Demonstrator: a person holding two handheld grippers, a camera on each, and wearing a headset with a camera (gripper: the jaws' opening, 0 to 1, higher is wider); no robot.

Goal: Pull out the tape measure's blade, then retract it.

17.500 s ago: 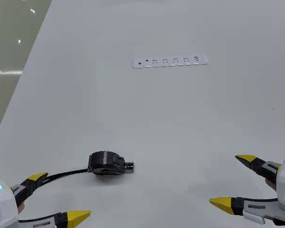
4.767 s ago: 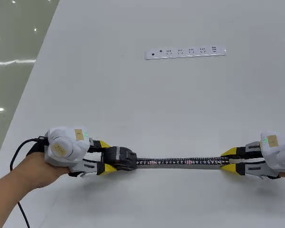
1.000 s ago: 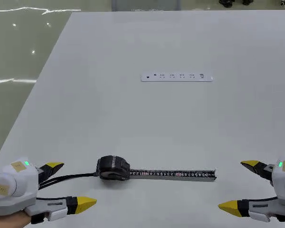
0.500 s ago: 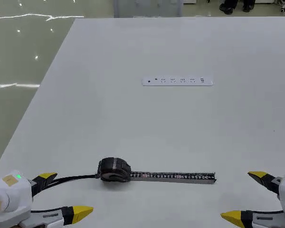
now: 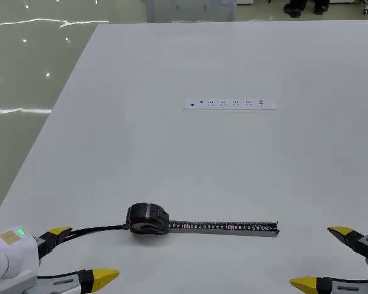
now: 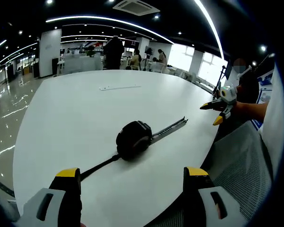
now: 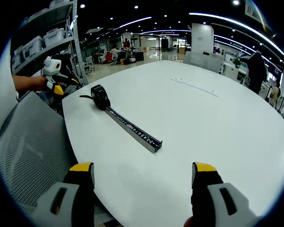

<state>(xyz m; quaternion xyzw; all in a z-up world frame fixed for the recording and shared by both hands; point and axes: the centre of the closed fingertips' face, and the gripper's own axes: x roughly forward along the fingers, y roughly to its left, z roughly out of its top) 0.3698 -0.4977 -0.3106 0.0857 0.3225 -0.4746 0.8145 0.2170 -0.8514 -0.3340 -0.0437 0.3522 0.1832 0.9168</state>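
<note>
**Grippers back off, blade (image 5: 224,228) left out**

Both grippers sit nearer the edge of the table (image 5: 172,159) than a second ago. The left gripper (image 5: 83,253) and right gripper (image 5: 319,257) gape wide, holding nothing. The tape measure (image 5: 147,218) lies between them, blade stretched rightward. Unlocked carelessly, the blade could whip back and jerk the tape measure sideways. Blade numerals are too small to read.

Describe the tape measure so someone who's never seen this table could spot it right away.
Take the wide white table; near its front edge lies the tape measure, a dark rounded case. Unlike the flat white power strip farther back, it has a black strap trailing left and a numbered blade stretched out to the right.
</note>
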